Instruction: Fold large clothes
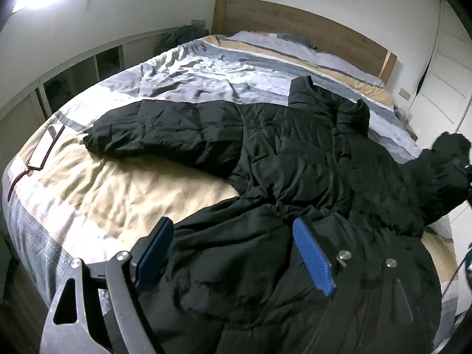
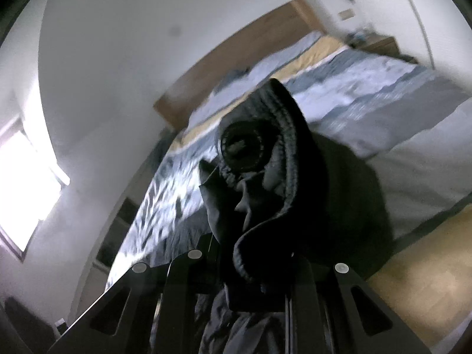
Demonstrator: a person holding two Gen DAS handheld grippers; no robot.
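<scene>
while one black coat covers one bed, two grippers

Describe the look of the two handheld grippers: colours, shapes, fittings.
The left gripper has dark grey metal arms with triangular cut-outs, round silver bolt heads, and flat rectangular blue fingers with a fine textured face. The right gripper shows the same dark arms, cut-outs and silver bolts; its pads are hidden.

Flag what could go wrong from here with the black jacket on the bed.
1. The right gripper pinches only the sleeve cuff; the puffy fabric may slip out as it lifts.
2. The left gripper hangs open above the jacket, so nothing pins the body, and it could drag across the bedspread.
3. The other sleeve lies spread out, unfolded.
</scene>
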